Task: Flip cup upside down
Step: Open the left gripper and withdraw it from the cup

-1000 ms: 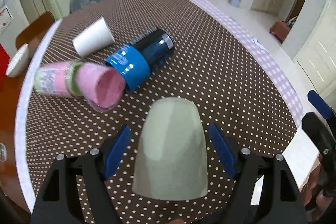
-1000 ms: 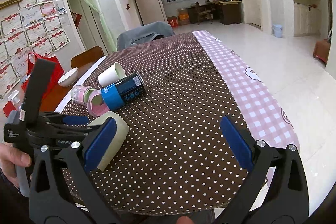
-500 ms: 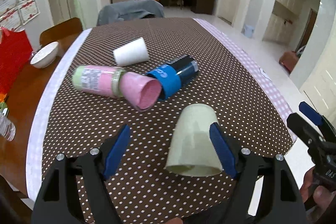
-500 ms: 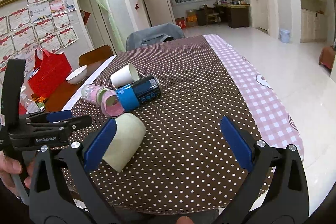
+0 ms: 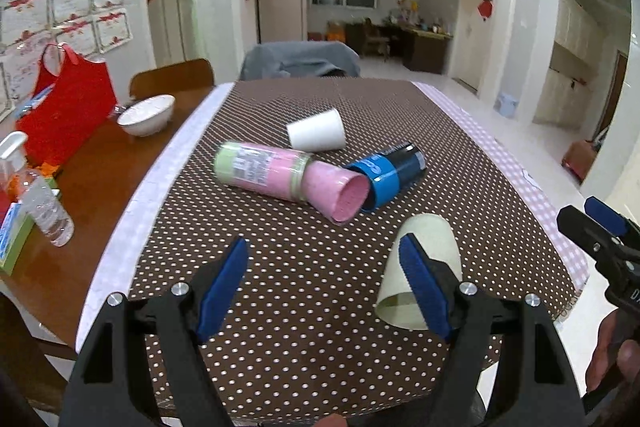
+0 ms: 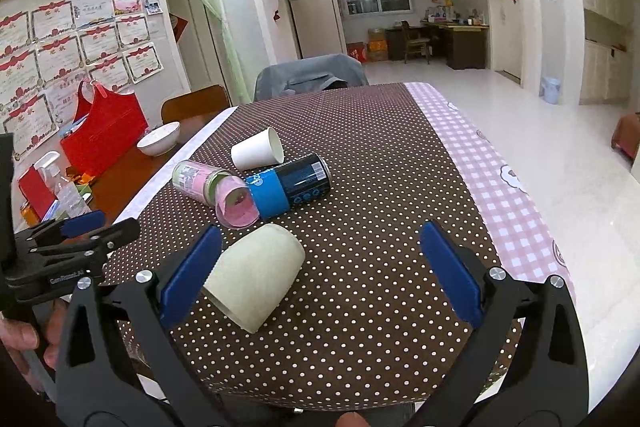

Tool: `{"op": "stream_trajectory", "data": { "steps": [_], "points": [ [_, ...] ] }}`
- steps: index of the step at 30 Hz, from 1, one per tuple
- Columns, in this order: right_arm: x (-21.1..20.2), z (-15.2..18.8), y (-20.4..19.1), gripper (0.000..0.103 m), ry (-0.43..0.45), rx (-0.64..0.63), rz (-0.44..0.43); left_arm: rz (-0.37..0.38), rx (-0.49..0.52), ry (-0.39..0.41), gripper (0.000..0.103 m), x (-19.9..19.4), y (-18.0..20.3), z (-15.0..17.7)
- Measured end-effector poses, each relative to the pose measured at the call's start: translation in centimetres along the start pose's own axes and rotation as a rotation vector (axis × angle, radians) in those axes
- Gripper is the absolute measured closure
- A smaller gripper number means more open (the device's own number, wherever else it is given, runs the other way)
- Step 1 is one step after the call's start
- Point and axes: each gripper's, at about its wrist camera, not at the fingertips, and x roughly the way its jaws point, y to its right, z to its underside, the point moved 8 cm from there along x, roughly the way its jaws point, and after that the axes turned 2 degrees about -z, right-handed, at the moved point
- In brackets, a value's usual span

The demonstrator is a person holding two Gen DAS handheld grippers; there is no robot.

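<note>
Polka-dot cloth covers the table (image 5: 304, 311), with a living room beyond. The cup (image 6: 256, 277), pale green, lies on its side near the table's front edge, mouth toward the cameras, apart from the other things. Both tongs are released and hold nothing: the left gripper (image 5: 324, 287) has its right pad in front of the cup, the right gripper (image 6: 320, 271) has its left pad in front of it; whether either pad touches cannot be told.

Lying loose near the edge, the cup could roll off if a pad nudges it rather than clamps it. A grip on the thin wall may crush or squirt it out.

Only the left view shows the water bottle (image 5: 44, 205) clearly; only the right view shows the open mouth of the white cup (image 6: 258, 149) and the pink checked strip (image 6: 496, 183) in full.
</note>
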Motion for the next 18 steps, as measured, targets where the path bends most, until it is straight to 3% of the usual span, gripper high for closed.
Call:
{"op": "stream_trajectory", "data": {
  "steps": [18],
  "points": [
    [0.4,0.1,-3.4,0.006,-0.031,-0.053,-0.051,-0.146,-0.065,0.151,0.026,-5.2,-3.8,1.1]
  ]
}}
